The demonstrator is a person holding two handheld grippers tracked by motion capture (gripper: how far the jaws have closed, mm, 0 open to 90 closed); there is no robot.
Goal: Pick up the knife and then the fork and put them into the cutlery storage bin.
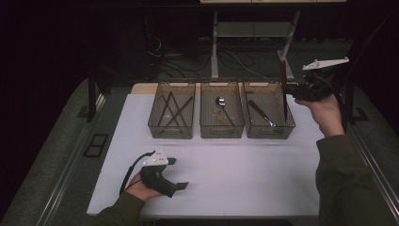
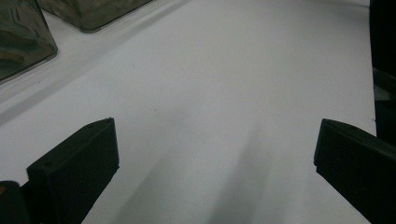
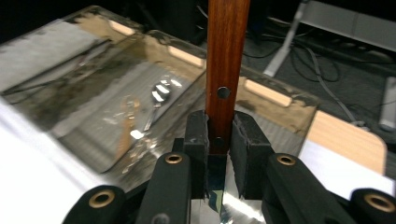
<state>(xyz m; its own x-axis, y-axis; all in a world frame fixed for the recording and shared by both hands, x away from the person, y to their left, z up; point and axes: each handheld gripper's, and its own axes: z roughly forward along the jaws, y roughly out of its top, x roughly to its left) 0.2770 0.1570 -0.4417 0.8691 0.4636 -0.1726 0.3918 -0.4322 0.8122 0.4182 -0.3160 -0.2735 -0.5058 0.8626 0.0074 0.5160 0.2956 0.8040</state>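
My right gripper (image 1: 288,88) is raised over the right-hand clear bin (image 1: 269,133), shut on a knife (image 1: 283,70) that stands upright. In the right gripper view the pads (image 3: 196,135) clamp the knife (image 3: 227,56) where its riveted wooden handle meets the shiny blade, handle up and blade down. A second knife (image 1: 261,113) lies inside that bin. My left gripper (image 1: 179,173) rests low on the white table (image 1: 235,179) at the front left, jaws wide apart. Between its jaws in the left gripper view (image 2: 215,149) is bare table.
Three clear bins stand in a row at the table's far side. The left bin (image 1: 170,133) holds dark sticks (image 1: 172,109), and the middle bin (image 1: 221,133) holds a spoon (image 1: 220,101). Table legs and cables lie on the dark floor behind.
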